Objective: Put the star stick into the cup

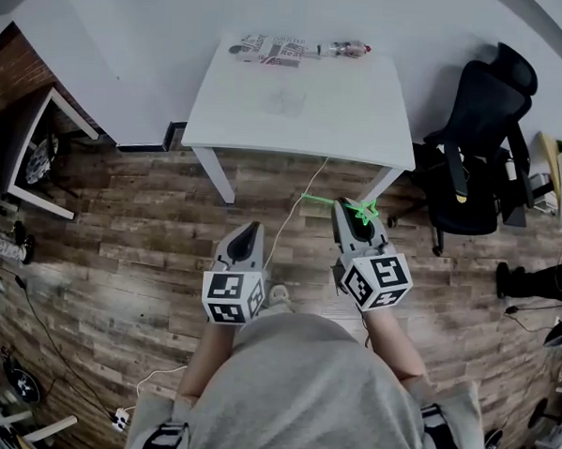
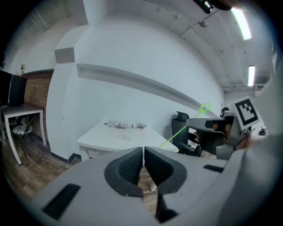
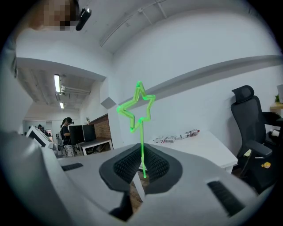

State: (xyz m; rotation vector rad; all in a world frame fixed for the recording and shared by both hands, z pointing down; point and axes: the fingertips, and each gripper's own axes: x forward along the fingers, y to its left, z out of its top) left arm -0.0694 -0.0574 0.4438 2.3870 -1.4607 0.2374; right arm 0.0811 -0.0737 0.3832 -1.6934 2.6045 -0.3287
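The right gripper [image 3: 141, 167] has its fingers closed on the thin stem of the green star stick [image 3: 138, 108], and in the right gripper view the star outline stands up above the fingertips. In the head view the star sits just at the tip of the right gripper [image 1: 356, 216], and the stem of the stick [image 1: 331, 203] runs off to the left from there. The left gripper [image 2: 143, 162] has its fingers pressed together with nothing between them, and in the head view it [image 1: 248, 234] is level with the right one, the two held side by side in front of the person's grey top [image 1: 300, 398]. Both hang over the wooden plank floor [image 1: 121, 229], short of the near edge of the white worktop [image 1: 342, 128], so the stick is in the air and well apart from the cup. A clear cup [image 2: 124, 133] stands near the middle of the worktop, only faint in the head view [image 1: 286, 99]. Along the worktop's far edge lie printed packets [image 1: 267, 49] and a small bottle-like thing [image 1: 345, 50]. A white cable [image 1: 283, 230] trails from the worktop down across the floor between the grippers, and a black office chair [image 1: 478, 145] stands to the right of the worktop
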